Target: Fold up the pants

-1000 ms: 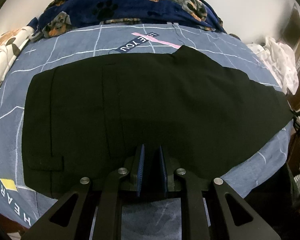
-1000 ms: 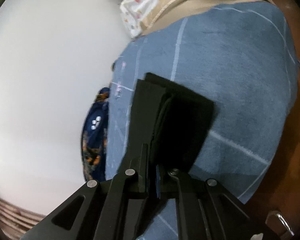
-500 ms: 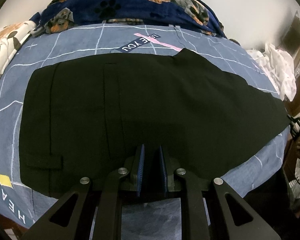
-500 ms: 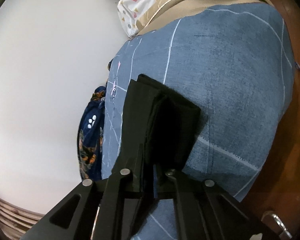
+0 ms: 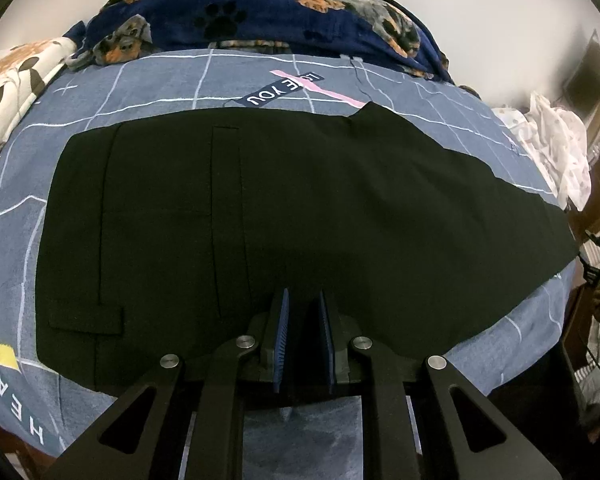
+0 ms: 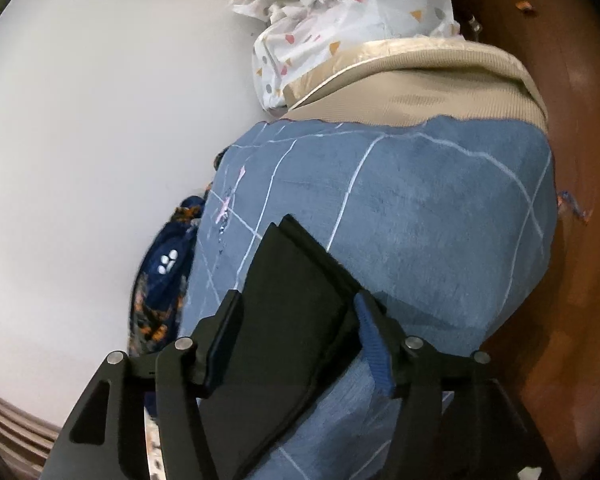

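My left gripper (image 5: 303,334) has its jaws pinched on the near edge of the black pants (image 5: 284,216), which lie flat, folded in half lengthwise, on the blue bed sheet (image 5: 172,84). My right gripper (image 6: 296,344) has just been opening its jaws; the leg end sits between them, unpinched. Beyond that, a dog-print blanket (image 5: 260,8).

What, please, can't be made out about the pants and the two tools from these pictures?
- Left wrist view: the left tool covers the pants near edge, so its grip is hidden.
- Right wrist view: the right tool, just opened, frames the hem; waistband lies beyond the frame edge.
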